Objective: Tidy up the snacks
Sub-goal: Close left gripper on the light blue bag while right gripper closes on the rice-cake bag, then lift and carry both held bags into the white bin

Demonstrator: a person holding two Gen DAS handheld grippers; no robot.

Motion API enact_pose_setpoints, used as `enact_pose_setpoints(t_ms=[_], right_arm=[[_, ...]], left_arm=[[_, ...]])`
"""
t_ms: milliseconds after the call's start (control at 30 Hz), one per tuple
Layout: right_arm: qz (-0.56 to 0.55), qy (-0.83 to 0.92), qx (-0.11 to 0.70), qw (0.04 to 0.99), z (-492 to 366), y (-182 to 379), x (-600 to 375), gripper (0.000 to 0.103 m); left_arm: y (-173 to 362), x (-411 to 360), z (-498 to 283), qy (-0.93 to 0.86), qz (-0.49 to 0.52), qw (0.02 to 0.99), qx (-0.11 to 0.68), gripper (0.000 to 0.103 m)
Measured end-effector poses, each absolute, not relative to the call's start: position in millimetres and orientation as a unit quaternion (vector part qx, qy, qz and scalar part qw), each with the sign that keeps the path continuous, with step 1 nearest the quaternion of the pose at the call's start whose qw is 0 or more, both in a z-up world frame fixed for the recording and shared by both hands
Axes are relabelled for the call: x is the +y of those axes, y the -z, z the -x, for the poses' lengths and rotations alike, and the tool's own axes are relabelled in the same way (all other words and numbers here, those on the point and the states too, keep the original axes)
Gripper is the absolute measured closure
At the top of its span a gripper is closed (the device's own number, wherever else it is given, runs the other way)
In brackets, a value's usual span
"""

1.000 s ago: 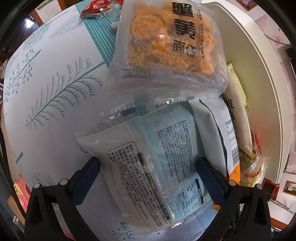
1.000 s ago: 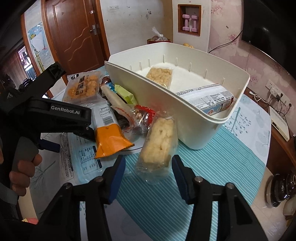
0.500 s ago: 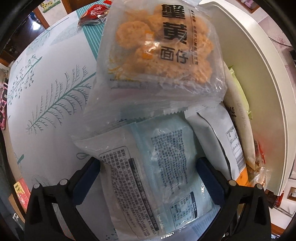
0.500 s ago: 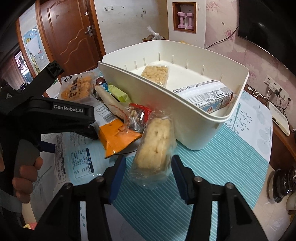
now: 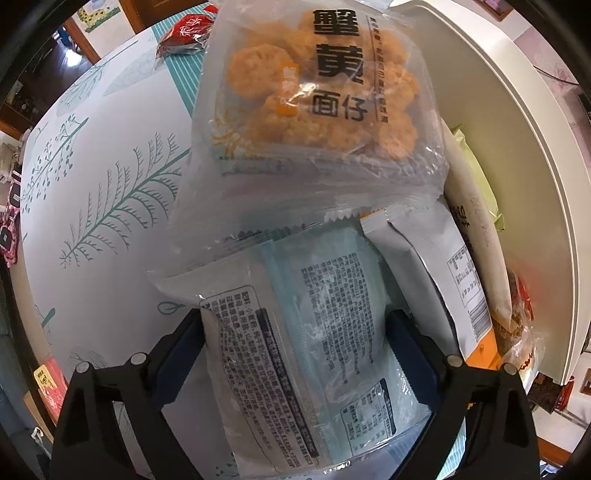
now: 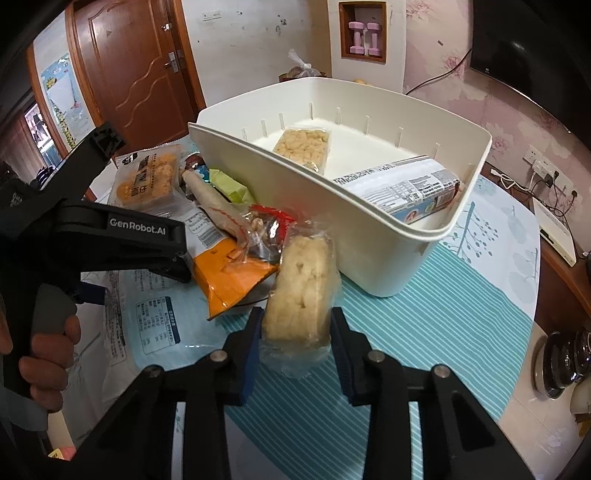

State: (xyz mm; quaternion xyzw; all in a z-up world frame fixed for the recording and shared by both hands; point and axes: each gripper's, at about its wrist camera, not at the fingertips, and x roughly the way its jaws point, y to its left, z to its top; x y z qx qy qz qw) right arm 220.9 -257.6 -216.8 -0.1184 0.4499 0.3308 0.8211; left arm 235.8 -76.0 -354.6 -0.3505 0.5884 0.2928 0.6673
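My right gripper (image 6: 295, 321) is shut on a clear-wrapped puffed rice bar (image 6: 303, 280), held just in front of the white bin (image 6: 369, 258). In the bin lie a similar bar (image 6: 303, 147) and a printed carton (image 6: 402, 184). My left gripper (image 5: 295, 328) points straight down over a pale blue packet (image 5: 303, 350) that lies flat on the table. Its jaws are closing, with the pads at the packet's two sides. An orange noodle-snack bag (image 5: 317, 85) overlaps the packet's far end. A white and orange packet (image 5: 443, 277) lies beside it, against the bin wall (image 5: 535, 184).
More snacks are piled between the grippers and the bin: a green packet (image 6: 229, 184) and a tan roll (image 6: 214, 203). A red packet (image 5: 184, 33) lies farther off on the tablecloth. A hand (image 6: 48, 354) grips the left tool. Stacked dishes (image 6: 565, 362) sit beyond the table's right edge.
The right jaws have shut on the puffed rice bar, which now stands tilted up between the pads. The left gripper drifted a little over the pile and its jaws narrowed slightly.
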Motion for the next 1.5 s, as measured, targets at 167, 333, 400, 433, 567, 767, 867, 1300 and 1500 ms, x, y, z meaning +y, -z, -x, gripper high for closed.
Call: enact_pose_setpoints(t_ms=[167, 333, 400, 433, 567, 767, 867, 1300, 1500], right_arm=[[0.119, -0.332, 0.452, 0.819, -219, 216, -260, 0.069], [0.121, -0.334, 0.452, 0.818, -216, 214, -263, 0.069], [0.121, -0.335, 0.451, 0.818, -215, 212, -265, 0.069], [0.12, -0.335, 0.451, 0.818, -214, 211, -265, 0.069], [0.12, -0.339, 0.451, 0.817, -211, 208, -270, 0.069], [0.12, -0.342, 0.445, 0.819, -206, 199, -273, 0.069], [0.119, -0.344, 0.442, 0.82, -203, 193, -274, 0.07], [0.105, -0.341, 0.43, 0.829, -187, 171, -270, 0.07], [0.093, -0.329, 0.428, 0.837, -181, 161, -267, 0.069]], left_arm=[[353, -78, -232, -0.284, 0.344, 0.675, 0.588, 0.011], [348, -81, -219, -0.274, 0.341, 0.682, 0.586, 0.014], [345, -82, -216, -0.271, 0.342, 0.684, 0.585, 0.017], [343, -82, -214, -0.27, 0.341, 0.686, 0.583, 0.02], [332, -78, -199, -0.265, 0.339, 0.692, 0.58, 0.029], [326, -67, -180, -0.257, 0.351, 0.688, 0.58, 0.037], [322, -63, -174, -0.255, 0.342, 0.684, 0.592, 0.037], [308, -47, -134, -0.209, 0.288, 0.665, 0.656, 0.038], [283, -39, -131, -0.167, 0.249, 0.681, 0.668, 0.039]])
